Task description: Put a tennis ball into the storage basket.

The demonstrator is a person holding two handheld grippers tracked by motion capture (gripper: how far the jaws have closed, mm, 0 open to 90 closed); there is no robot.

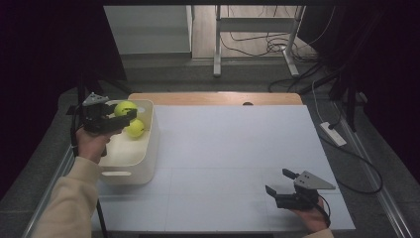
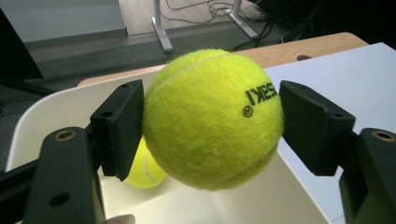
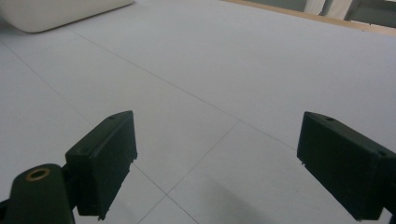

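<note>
**Mira:** Over the white bin (image 1: 130, 159), at the left side of the counter (image 1: 233, 163), the left claw (image 2: 212, 119) is pinching a yellow-green tennis ball (image 2: 212, 119) between its two black pads. Ball is in the air, above the open top of the bin. A second tennis ball (image 1: 135, 128) lies already inside, near the far wall.

**Jonas:** And the right claw (image 1: 281, 184)?

**Mira:** It is spread wide and carries nothing. It rests low near the front right corner of the counter, well apart from the bin.

**Jonas:** What could go wrong from here, in your opinion?

**Mira:** The pads touch the ball only at its two sides, and the felt is round and soft. If the grip loosens unevenly, I think the ball can roll out sideways. If it is released from too high, it may bounce on the hard bottom, or hit the second ball, and jump over the rim.

**Jonas:** Is there room to move?

**Mira:** Yes, enough. The bin stands at the left edge of the counter, so a ball which escapes to that side would fall to the floor. To the right, the white surface is open and bare until the right claw. The safe way is straight down, inside the walls
</note>
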